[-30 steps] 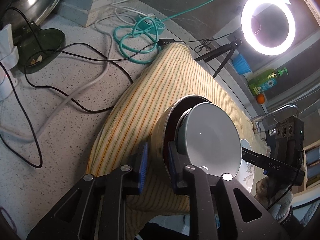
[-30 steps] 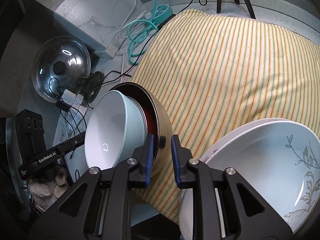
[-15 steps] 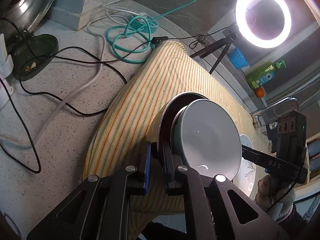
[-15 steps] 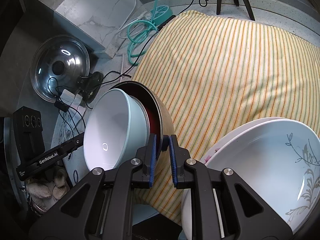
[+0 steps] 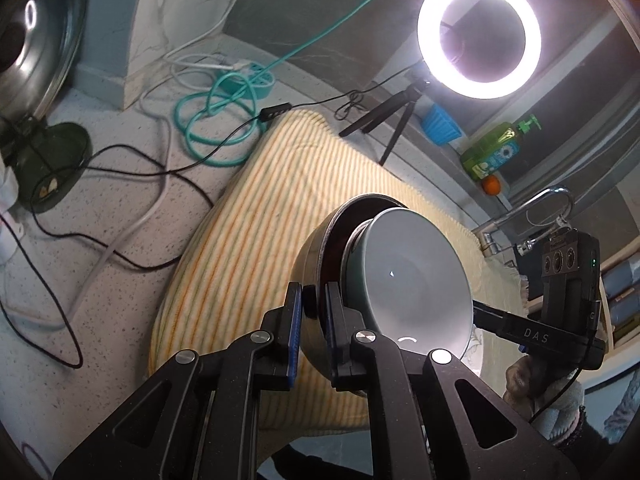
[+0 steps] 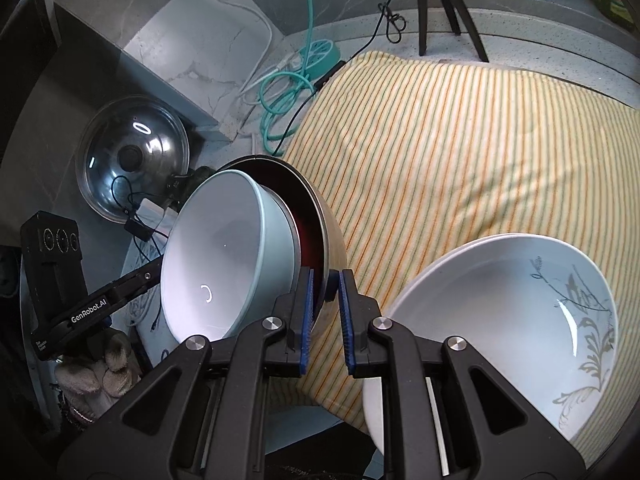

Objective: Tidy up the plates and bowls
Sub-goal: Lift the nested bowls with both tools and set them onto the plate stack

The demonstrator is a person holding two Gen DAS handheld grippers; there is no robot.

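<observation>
A metal bowl (image 5: 308, 252) with a dark red inside holds a pale blue-grey bowl (image 5: 408, 276) nested in it, both tilted above the striped towel (image 5: 248, 232). My left gripper (image 5: 310, 300) is shut on the metal bowl's rim at one side. On the opposite side, my right gripper (image 6: 326, 284) is shut on the same metal bowl (image 6: 334, 240), with the pale bowl (image 6: 224, 256) to its left. White plates with a leaf pattern (image 6: 500, 320) sit stacked on the towel (image 6: 460, 140) at the lower right. Each view shows the other gripper's body and a gloved hand (image 6: 100, 372).
A glass pot lid (image 6: 132, 160) leans at the left by the wall. Teal and black cables (image 5: 216, 120) lie on the speckled counter. A ring light (image 5: 480, 36) on a tripod, a blue cup (image 5: 440, 124), a green bottle (image 5: 496, 148) and a faucet (image 5: 532, 208) stand behind the towel.
Both grippers' jaws have closed from slightly apart onto the metal bowl's rim. The nested bowls have come up off the towel.
</observation>
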